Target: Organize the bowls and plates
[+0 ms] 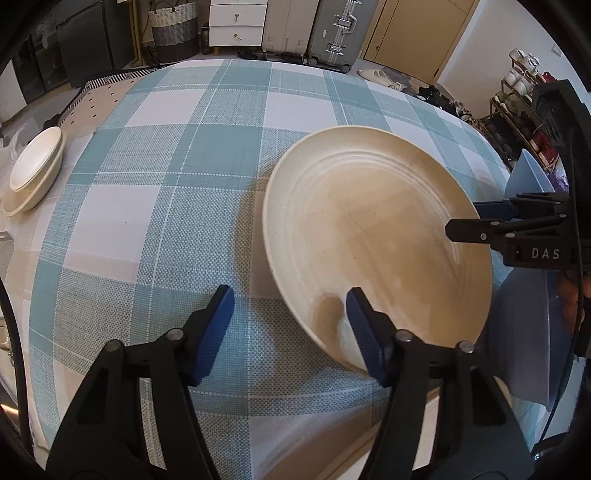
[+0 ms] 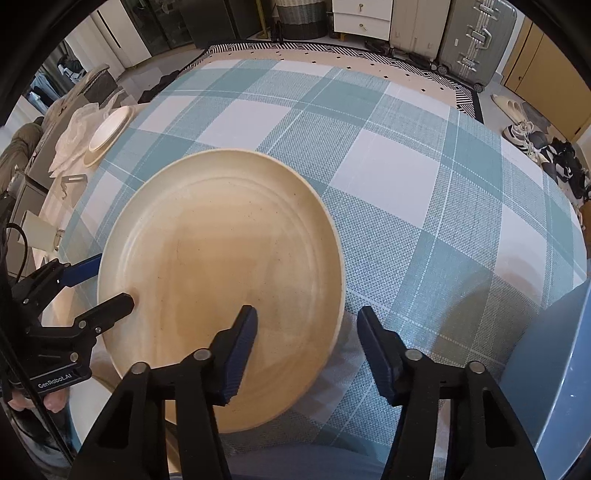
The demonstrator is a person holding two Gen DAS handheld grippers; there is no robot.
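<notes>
Left wrist view, left hand-held gripper (image 1: 291,295) and right hand-held gripper (image 2: 306,317) part-spread astride cream plate (image 1: 376,229) rim

Beneath my tongs the table wore a checked cloth (image 1: 155,229) of teal, white and grey squares. Past its far edge a rug (image 2: 332,51) with a black-and-white zigzag border lay on the floor. Against the back wall stood a woven basket (image 1: 173,33), a white chest of drawers (image 1: 238,22), and two hard-shell suitcases (image 1: 338,31) side by side. Yellow cupboard doors (image 1: 417,33) came next, with pale slippers (image 1: 376,75) on the floor before them. To my right a rack of shoes (image 1: 521,107) stood by the wall. Crumpled white plastic (image 2: 74,136) lay at the table's left edge.
</notes>
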